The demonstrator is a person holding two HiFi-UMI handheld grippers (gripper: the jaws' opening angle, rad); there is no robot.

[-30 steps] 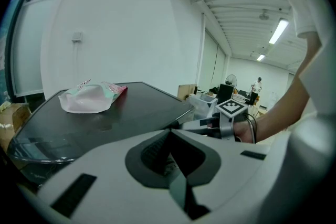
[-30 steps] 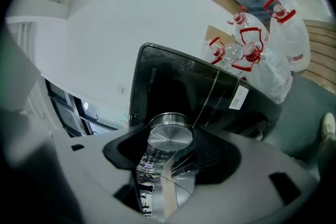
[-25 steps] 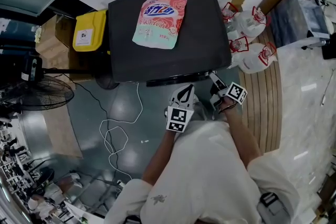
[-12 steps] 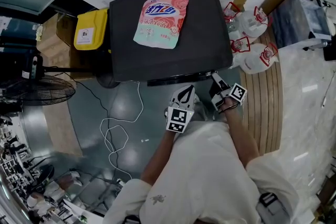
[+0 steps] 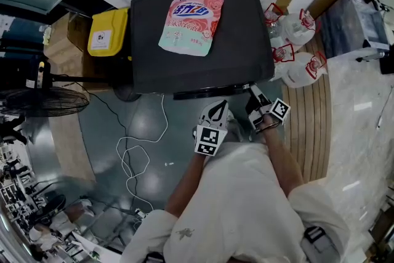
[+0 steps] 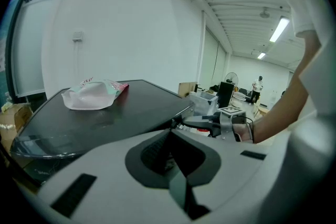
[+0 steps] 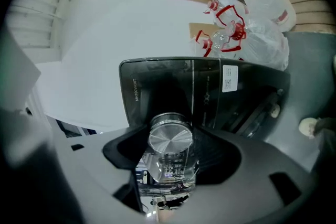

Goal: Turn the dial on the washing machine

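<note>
The washing machine point(image 5: 203, 71) is seen from above as a dark flat top, with a pink and green detergent pouch point(image 5: 191, 24) lying on it. My right gripper point(image 5: 253, 96) reaches in at the machine's front panel, at its right end. In the right gripper view the round silver dial point(image 7: 170, 140) sits between the two jaws, which close against its sides. My left gripper point(image 5: 217, 106) hovers just in front of the panel's middle, shut and empty. From the left gripper view the pouch point(image 6: 94, 94) and the right gripper point(image 6: 210, 120) both show.
A yellow bin point(image 5: 106, 34) and cardboard boxes stand left of the machine, with a floor fan point(image 5: 43, 101) further left. A white cable point(image 5: 132, 157) loops over the floor in front. White bags with red handles point(image 5: 295, 52) crowd the machine's right side, on wooden slats.
</note>
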